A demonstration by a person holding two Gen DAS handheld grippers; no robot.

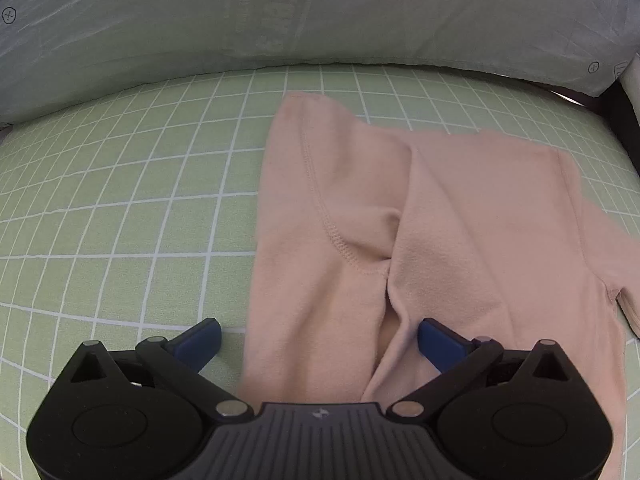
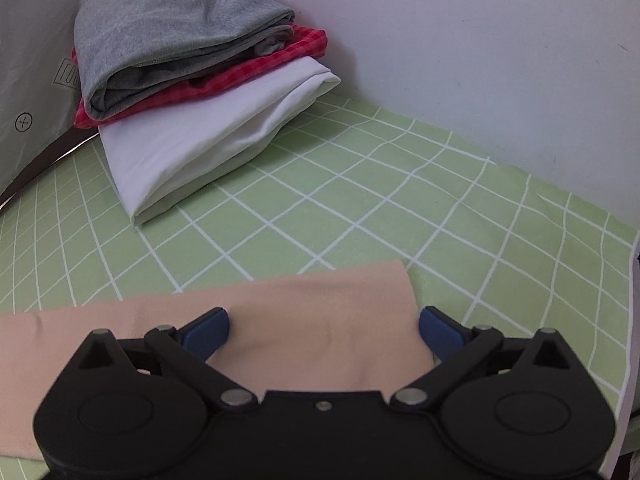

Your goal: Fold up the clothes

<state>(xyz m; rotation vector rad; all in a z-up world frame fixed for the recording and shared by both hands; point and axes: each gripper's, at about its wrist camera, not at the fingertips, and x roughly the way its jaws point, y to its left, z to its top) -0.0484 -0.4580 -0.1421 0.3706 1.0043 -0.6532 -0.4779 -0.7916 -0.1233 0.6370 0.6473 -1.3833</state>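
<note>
The left claw (image 1: 319,342) stands spread wide with nothing gripped, its blue pads (image 1: 200,342) apart over the near edge of the pink garment (image 1: 460,220); one pad hangs over the bare cloth cover, the other over the fabric. The right claw (image 2: 323,334) is likewise released, jaws wide, straddling a flat corner of the same pink garment (image 2: 280,304) without pinching it.

The widest thing in view is the green checked cover (image 1: 120,200) over the table, drawn fairly smooth with a few ripples toward the white wall (image 2: 500,40). A pale plastic-wrapped bulk (image 1: 320,12) runs along its far side in the left view. In the far corner sits a stack of folded clothes: a white piece (image 2: 208,148) at the bottom, a red checked one (image 2: 304,46) in the middle, a grey one (image 2: 172,28) on top.

The pink garment lies in the near middle of the cover, already doubled inward, with two panels meeting along a raised ridge and a stitched seam (image 1: 320,200) curving across the left panel. It looks like soft, light knit: limp, prone to sag and drag, not slippery and in no way fragile. It will likely hold a crease poorly, so each claw is best closed on a doubled edge or corner near its own end, catching all layers at once. The two ends then want lifting together so the fold does not slide open.
</note>
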